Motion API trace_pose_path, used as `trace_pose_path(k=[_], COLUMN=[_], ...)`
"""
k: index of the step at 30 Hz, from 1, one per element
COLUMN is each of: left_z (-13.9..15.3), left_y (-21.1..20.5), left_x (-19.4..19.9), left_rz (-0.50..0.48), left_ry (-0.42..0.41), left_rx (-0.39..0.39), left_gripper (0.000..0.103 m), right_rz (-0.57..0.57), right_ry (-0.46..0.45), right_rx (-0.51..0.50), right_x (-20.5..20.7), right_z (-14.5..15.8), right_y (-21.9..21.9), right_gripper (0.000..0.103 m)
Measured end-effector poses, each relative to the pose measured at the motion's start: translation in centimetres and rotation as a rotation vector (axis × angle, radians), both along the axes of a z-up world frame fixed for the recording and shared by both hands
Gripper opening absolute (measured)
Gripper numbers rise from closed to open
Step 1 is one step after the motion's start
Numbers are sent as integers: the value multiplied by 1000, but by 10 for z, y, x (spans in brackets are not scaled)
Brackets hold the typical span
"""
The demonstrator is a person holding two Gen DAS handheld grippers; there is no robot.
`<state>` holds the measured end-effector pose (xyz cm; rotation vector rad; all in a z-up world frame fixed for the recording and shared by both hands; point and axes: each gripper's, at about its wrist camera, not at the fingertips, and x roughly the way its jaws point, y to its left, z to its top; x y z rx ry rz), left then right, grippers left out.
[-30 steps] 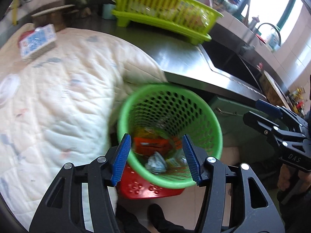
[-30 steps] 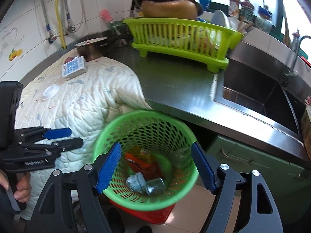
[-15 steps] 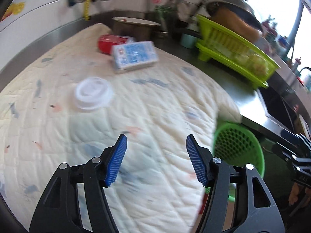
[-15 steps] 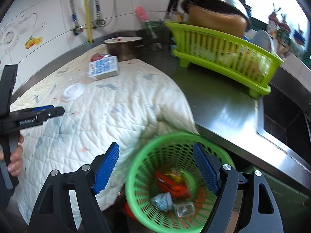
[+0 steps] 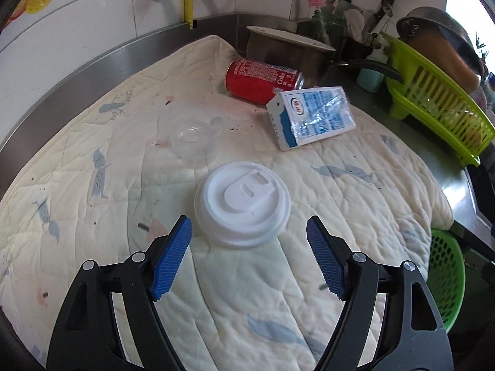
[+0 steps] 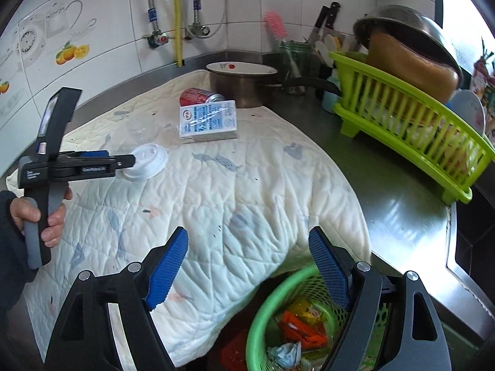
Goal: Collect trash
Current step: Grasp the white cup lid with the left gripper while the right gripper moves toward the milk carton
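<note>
A white plastic cup lid (image 5: 243, 204) (image 6: 145, 160) lies on the quilted cloth (image 5: 92, 142), just ahead of my left gripper (image 5: 249, 258), whose jaws are opening with nothing between them. Behind the lid stand a clear plastic cup (image 5: 195, 139), a blue and white carton (image 5: 311, 117) (image 6: 208, 119) and a red cola can (image 5: 263, 77) (image 6: 198, 95) on its side. My right gripper (image 6: 249, 267) hangs over the cloth's near edge, its jaws opening and empty. Below it the green trash basket (image 6: 263, 318) (image 5: 447, 281) holds wrappers.
A green dish rack (image 6: 411, 123) with a steel bowl stands on the steel counter (image 6: 399, 216) at the right, beside the sink (image 6: 470, 247). A metal pot (image 6: 244, 83) and a knife holder stand at the back. A hand (image 6: 46, 216) holds the left gripper's handle.
Both grippers swung away from the green basket toward the cloth. The left one now faces the white lid and its jaws have widened. The right one's jaws widened slightly.
</note>
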<state>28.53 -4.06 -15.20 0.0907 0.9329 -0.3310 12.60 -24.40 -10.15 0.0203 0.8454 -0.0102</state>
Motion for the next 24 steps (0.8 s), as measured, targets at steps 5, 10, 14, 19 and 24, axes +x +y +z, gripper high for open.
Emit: trace_pose_path(k=[5, 10, 14, 19, 24], left_z=[-11, -18, -24, -34, -38], left_y=[-1, -4, -9, -11, -12], left_x=[18, 26, 29, 35, 39], left_rz=[-19, -46, -71, -76, -87], left_ry=[17, 28, 32, 40, 40], left_rx=[2, 10, 23, 46, 59], left_gripper=[84, 86, 86, 87, 87], right_rz=[19, 31, 39, 52, 71], right_ry=[7, 22, 33, 49, 57], right_rx=[-4, -7, -13, -19, -36], right_x=[22, 41, 53, 65, 77], right_z=[-1, -4, -6, -8, -11], right_y=[13, 24, 31, 37, 43], right_gripper=[78, 78, 78, 78, 80])
